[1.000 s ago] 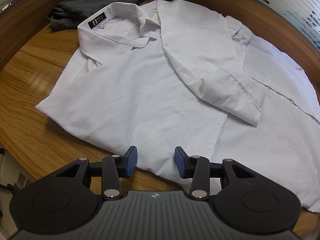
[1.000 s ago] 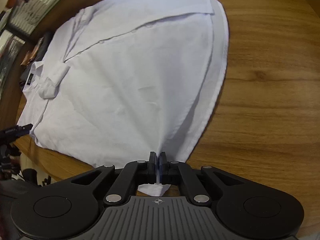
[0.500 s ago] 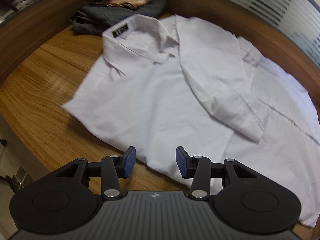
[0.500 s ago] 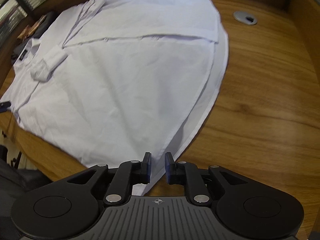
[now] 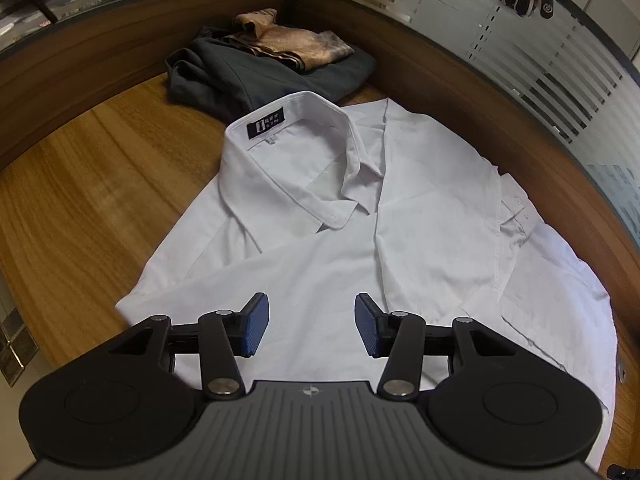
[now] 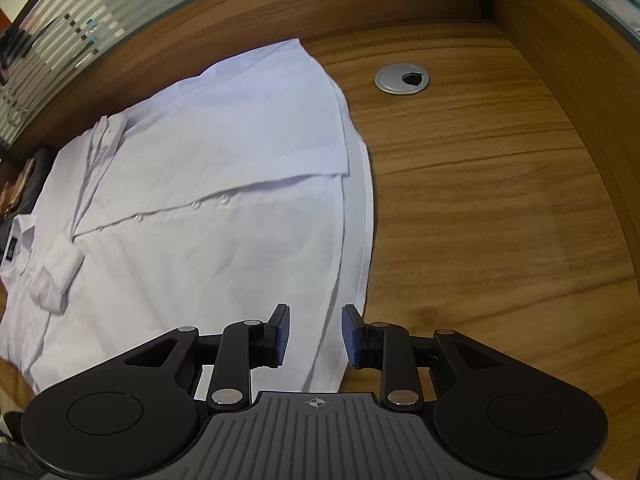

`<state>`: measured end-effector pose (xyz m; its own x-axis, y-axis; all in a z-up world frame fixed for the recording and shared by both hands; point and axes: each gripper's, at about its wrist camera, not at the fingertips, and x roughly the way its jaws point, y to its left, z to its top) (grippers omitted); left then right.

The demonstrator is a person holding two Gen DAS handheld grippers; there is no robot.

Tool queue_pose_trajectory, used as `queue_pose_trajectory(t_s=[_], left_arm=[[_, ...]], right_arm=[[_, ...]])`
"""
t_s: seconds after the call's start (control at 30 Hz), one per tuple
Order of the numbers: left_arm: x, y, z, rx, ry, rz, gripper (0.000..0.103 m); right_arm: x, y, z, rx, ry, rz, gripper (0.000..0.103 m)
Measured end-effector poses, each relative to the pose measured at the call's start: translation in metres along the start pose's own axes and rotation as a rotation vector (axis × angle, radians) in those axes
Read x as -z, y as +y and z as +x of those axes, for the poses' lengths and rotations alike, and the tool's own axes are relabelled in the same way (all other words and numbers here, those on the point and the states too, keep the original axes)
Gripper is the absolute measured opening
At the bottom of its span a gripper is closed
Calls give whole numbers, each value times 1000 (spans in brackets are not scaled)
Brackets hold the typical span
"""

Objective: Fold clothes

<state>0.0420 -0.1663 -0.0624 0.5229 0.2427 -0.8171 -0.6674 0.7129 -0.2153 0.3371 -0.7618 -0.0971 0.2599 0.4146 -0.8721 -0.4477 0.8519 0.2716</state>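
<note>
Wooden desk (image 6: 480, 200); left tongs (image 5: 308, 326) gape empty above a white dress shirt (image 5: 340, 248) lying partly folded, sides and sleeve turned inward; lengthwise folds seemingly remain; right tongs (image 6: 316, 336) spread empty over its hem.

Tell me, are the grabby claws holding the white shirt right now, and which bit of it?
No. The left gripper and right gripper are both open, with nothing pinched. The white shirt lies loose on the table.

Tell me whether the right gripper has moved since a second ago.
Yes. The right gripper let go of the shirt hem, opened, and advanced toward the grommet.
</note>
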Motion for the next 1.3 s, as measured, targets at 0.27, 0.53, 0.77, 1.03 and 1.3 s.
queue_pose_trajectory(t_s=[0.27,0.53,0.77,1.03,1.3], left_arm=[[-33,-20,39,-31,7,27,53],[-55,-45,72,20,37,78,56],[-65,-67,98,39,46,138,60],[-93,-46,124,57,84,-71,59],[-120,-25,151,79,133,-289,59]], right_arm=[[-36,12,44,93,23,-30,31],[-47,43,61,211,28,-160,7],[-49,41,45,176,7,-68,2],[-51,37,28,153,-8,-20,2],[-50,24,42,100,31,66,4]])
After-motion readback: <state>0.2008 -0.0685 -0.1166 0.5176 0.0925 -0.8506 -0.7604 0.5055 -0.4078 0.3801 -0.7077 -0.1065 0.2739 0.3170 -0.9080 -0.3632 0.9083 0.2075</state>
